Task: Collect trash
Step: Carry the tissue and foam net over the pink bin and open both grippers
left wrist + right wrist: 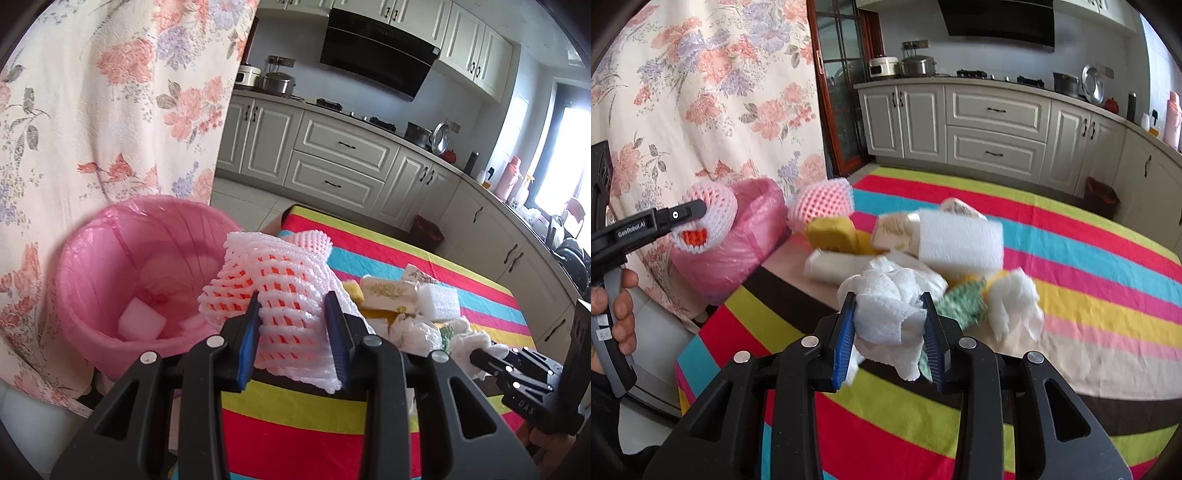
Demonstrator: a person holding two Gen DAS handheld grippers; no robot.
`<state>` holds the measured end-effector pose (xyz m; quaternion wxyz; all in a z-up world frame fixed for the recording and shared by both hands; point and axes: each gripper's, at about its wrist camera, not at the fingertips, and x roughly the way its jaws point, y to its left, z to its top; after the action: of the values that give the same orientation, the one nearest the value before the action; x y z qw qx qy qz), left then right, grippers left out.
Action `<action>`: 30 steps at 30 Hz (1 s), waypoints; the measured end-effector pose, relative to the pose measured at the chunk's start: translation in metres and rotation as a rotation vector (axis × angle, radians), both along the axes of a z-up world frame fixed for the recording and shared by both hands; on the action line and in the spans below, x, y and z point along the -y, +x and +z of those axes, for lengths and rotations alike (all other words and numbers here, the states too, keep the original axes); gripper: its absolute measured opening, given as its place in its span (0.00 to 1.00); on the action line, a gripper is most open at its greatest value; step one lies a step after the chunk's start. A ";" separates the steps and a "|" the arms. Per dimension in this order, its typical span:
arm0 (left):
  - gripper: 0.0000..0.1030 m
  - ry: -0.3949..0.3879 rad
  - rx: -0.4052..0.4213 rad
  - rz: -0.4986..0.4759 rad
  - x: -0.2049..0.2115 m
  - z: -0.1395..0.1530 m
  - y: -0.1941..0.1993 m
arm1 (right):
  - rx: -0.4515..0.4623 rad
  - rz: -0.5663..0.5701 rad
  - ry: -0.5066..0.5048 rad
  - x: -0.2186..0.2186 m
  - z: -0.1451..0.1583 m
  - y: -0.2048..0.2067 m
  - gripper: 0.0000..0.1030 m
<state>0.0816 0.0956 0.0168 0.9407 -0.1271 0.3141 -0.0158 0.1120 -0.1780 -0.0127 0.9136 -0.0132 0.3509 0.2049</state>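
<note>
My left gripper [293, 299] is shut on a white foam fruit net [273, 280] with orange showing through it. It holds the net beside the rim of a pink-lined trash bin [110, 258], where white foam pieces lie at the bottom. In the right wrist view, the left gripper [698, 210] and its net [713, 218] hang by the bin [750, 236]. My right gripper [888, 299] is shut on a crumpled white paper towel [886, 310], lifted a little off the pile. In the pile are a white foam block [960, 240], a yellow sponge [831, 232], a pink foam net [823, 203] and another tissue wad [1015, 302].
The trash lies on a table with a bright striped cloth [1071, 258]. A floral curtain [92, 110] hangs close behind the bin on the left. Grey kitchen cabinets [332, 155] run along the far side. A person's hand [624, 314] grips the left tool's handle.
</note>
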 end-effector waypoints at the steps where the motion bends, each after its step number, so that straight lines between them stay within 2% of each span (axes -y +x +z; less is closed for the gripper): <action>1: 0.32 0.001 0.006 0.010 -0.006 0.002 -0.001 | 0.008 0.007 0.000 -0.004 0.003 0.002 0.33; 20: 0.32 0.047 0.081 0.162 -0.090 0.038 -0.007 | 0.100 0.222 0.044 -0.128 0.060 0.057 0.33; 30: 0.32 0.064 0.090 0.198 -0.115 0.043 -0.005 | 0.104 0.321 0.050 -0.196 0.070 0.079 0.33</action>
<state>0.0768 0.2107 0.0597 0.9543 -0.1268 0.2579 0.0817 0.1912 0.0176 0.0575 0.8862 -0.0571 0.2913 0.3558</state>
